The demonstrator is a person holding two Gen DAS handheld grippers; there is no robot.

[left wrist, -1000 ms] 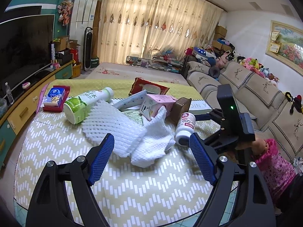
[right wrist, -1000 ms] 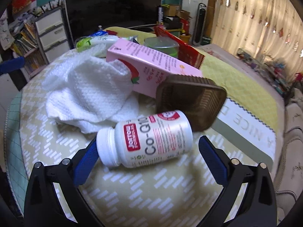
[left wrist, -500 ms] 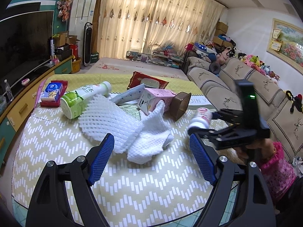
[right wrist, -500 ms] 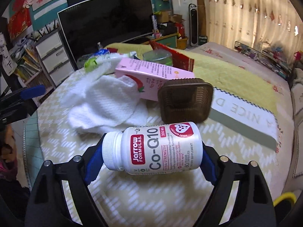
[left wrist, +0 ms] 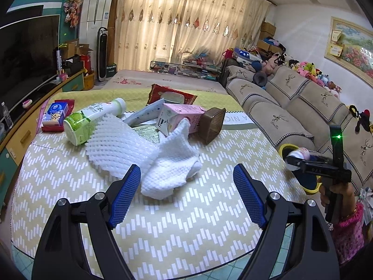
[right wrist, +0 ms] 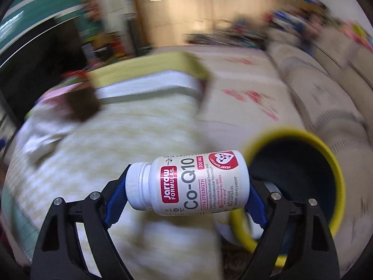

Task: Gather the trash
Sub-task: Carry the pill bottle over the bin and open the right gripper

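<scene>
1. Living room: cream curtains [left wrist: 186, 23] across the far wall, a dark television [left wrist: 25, 53] on the left, a beige sofa [left wrist: 291, 107] on the right with plush toys [left wrist: 310, 70] along its back.
2. Worktop [left wrist: 163, 221] wears a yellow-and-white zigzag cloth.
3. Clutter on it: green-labelled drink bottle [left wrist: 91, 119] on its side, white foam netting [left wrist: 116, 149], white knitted cloth [left wrist: 172, 163], pink carton [left wrist: 181, 119], brown plastic basket [left wrist: 212, 126] tipped over, red wet-wipe pack [left wrist: 170, 95], blue tissue packet [left wrist: 56, 114].
4. Left claw [left wrist: 186, 193] hovers over the near worktop, blue pads wide apart, nothing between them; the knitted cloth lies just beyond.
5. Right claw [right wrist: 186, 193] is clamped end to end on the white Co-Q10 supplement bottle [right wrist: 188, 184], cap against the left pad, base against the right.
6. Supplement bottle sits in the air off the worktop's right edge, just beside the yellow-rimmed trash bin [right wrist: 326, 154] with its dark interior.
7. Right wrist view is heavily smeared apart from claw and bottle.
8. Change from a second ago: the bottle then lay on the cloth between open pads; it has since been lifted and carried sideways to the bin.
9. Left claw and the remaining clutter sit much as before.
</scene>
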